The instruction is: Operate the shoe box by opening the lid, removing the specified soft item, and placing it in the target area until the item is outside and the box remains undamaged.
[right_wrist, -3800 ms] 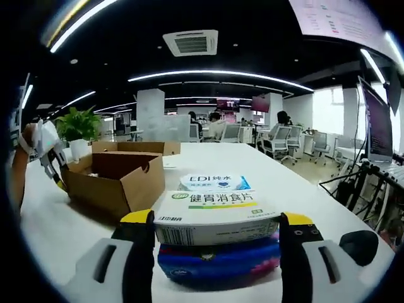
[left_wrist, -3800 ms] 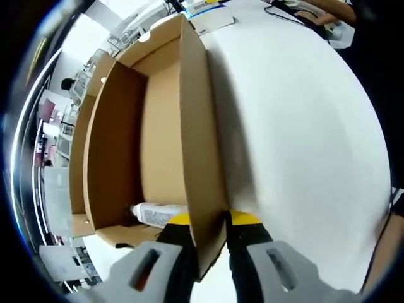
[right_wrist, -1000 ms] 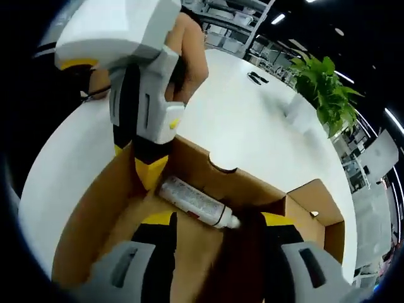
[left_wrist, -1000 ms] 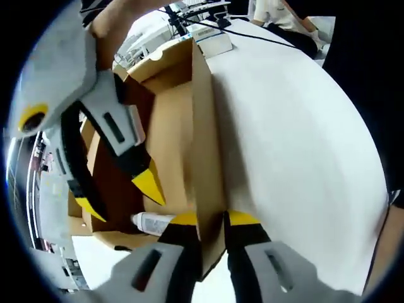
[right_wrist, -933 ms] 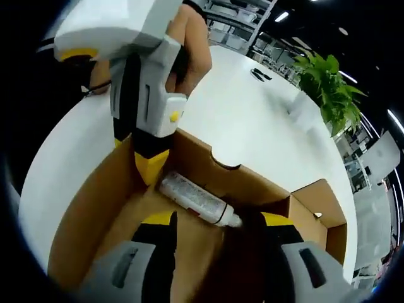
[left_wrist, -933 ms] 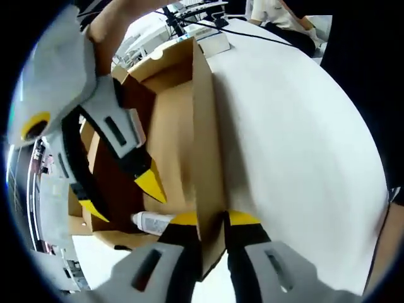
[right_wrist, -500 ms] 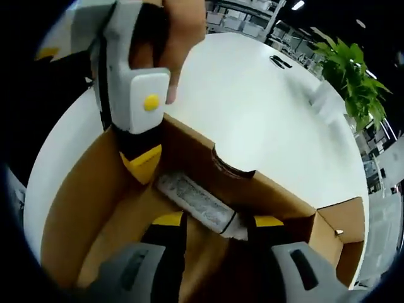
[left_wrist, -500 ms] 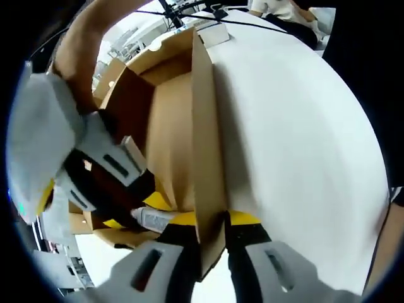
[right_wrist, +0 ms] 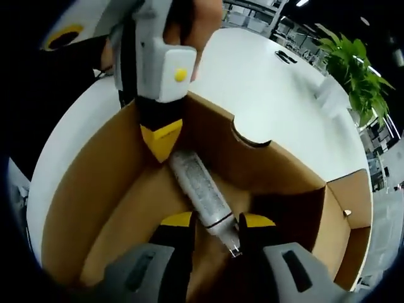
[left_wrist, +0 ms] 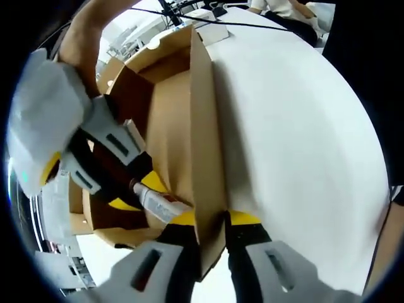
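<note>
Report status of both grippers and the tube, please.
Left gripper shut on shoe box wall. Right gripper shut on tube, inside box. Nothing in the way.

- A white counter point(left_wrist: 297, 145) carries everything.
- An open cardboard shoe box point(left_wrist: 205, 158) sits directly on it.
- A potted plant point(right_wrist: 353, 66) stands farther off.
</note>
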`<state>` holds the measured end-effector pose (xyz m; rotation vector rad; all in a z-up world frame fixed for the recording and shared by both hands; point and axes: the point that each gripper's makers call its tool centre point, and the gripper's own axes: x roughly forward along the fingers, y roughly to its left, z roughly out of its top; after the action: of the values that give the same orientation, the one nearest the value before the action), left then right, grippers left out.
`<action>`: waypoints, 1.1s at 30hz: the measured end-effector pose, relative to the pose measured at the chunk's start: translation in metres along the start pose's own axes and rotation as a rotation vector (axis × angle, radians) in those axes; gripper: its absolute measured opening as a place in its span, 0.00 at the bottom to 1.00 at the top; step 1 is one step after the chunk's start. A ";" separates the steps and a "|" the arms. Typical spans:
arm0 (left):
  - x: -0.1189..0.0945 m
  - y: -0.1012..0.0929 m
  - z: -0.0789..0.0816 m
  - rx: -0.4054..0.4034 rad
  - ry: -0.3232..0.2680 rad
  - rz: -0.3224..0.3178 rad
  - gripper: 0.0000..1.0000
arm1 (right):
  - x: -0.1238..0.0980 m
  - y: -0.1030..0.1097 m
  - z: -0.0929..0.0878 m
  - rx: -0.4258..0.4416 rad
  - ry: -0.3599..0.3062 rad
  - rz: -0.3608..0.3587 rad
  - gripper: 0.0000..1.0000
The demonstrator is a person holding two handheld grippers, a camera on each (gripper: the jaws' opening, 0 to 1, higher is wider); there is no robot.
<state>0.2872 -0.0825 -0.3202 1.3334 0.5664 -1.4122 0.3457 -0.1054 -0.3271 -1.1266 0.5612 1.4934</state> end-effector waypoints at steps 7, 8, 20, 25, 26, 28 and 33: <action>-0.001 -0.003 0.000 0.003 -0.002 0.000 0.13 | 0.009 0.001 0.000 0.006 0.016 0.036 0.28; -0.001 -0.003 0.000 0.004 -0.002 0.000 0.13 | 0.009 0.000 -0.001 0.001 0.022 0.037 0.28; -0.002 -0.004 -0.001 0.007 0.006 0.001 0.13 | 0.003 0.009 -0.009 0.070 0.027 0.037 0.23; -0.002 -0.006 -0.001 0.005 0.002 0.001 0.13 | -0.005 0.013 -0.022 0.172 0.016 -0.004 0.22; -0.002 -0.006 -0.001 0.006 0.002 0.001 0.13 | -0.006 0.014 -0.025 0.187 0.014 -0.008 0.22; -0.002 -0.005 -0.001 0.005 0.004 0.000 0.13 | -0.010 0.016 -0.032 0.202 0.017 -0.018 0.22; -0.001 -0.004 -0.001 0.005 -0.003 0.000 0.13 | -0.019 0.018 -0.051 0.289 0.030 -0.049 0.21</action>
<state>0.2839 -0.0803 -0.3203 1.3355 0.5612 -1.4165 0.3443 -0.1624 -0.3368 -0.9314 0.7389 1.3068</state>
